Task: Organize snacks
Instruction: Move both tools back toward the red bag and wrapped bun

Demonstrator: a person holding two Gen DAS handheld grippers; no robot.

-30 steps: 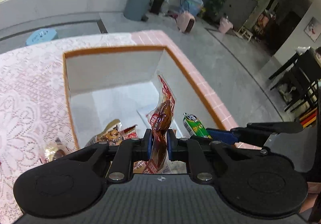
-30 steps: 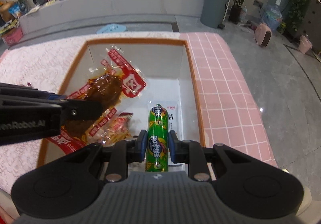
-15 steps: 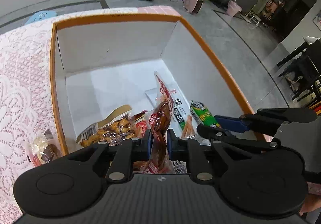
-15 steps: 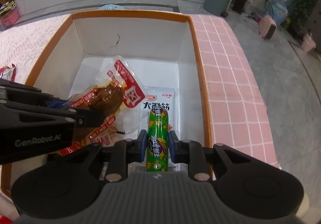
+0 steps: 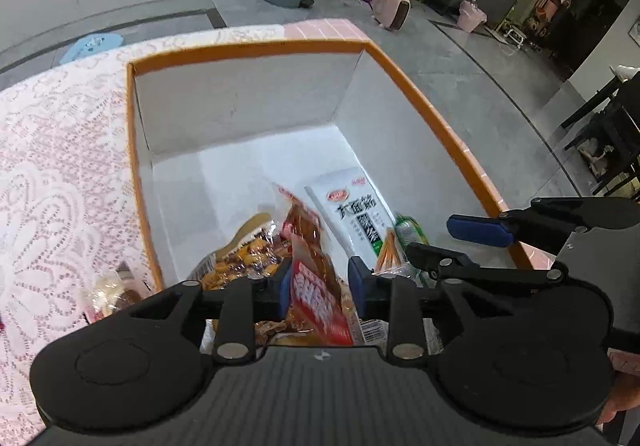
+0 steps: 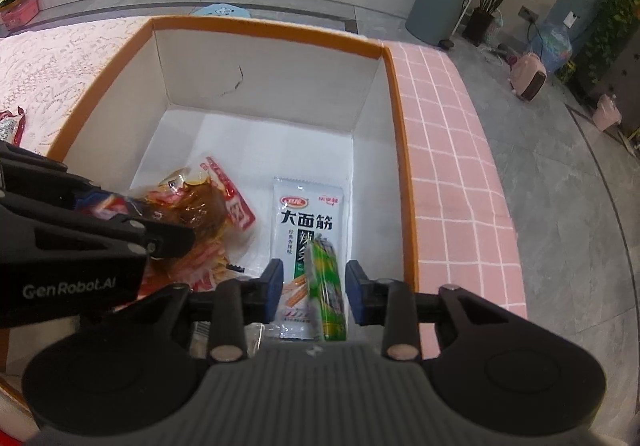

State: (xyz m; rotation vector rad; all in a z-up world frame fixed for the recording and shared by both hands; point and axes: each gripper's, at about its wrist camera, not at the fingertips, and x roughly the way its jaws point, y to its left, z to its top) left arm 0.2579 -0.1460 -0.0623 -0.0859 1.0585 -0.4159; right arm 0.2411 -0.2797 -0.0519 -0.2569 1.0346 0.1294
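Note:
A white box with an orange rim (image 5: 420,94) (image 6: 396,114) sits on the table. My left gripper (image 5: 318,282) is open inside its near end, and the red and brown snack pouch (image 5: 316,278) (image 6: 200,206) lies loose between the jaws. My right gripper (image 6: 312,288) is open too, and the green sausage stick (image 6: 326,294) (image 5: 408,230) drops free between its jaws. A white snack packet (image 6: 308,222) (image 5: 356,214) lies on the box floor under the stick. A bag of orange snacks (image 5: 244,254) lies beside the pouch.
A wrapped snack (image 5: 110,288) lies on the lace tablecloth (image 5: 60,166) left of the box. Another red packet (image 6: 10,126) lies on the cloth at the far left. The pink tiled table edge (image 6: 452,150) runs along the box's right side.
Both grippers have opened and let go of their snacks inside the box. The pouch and the green stick have dropped toward the box floor.

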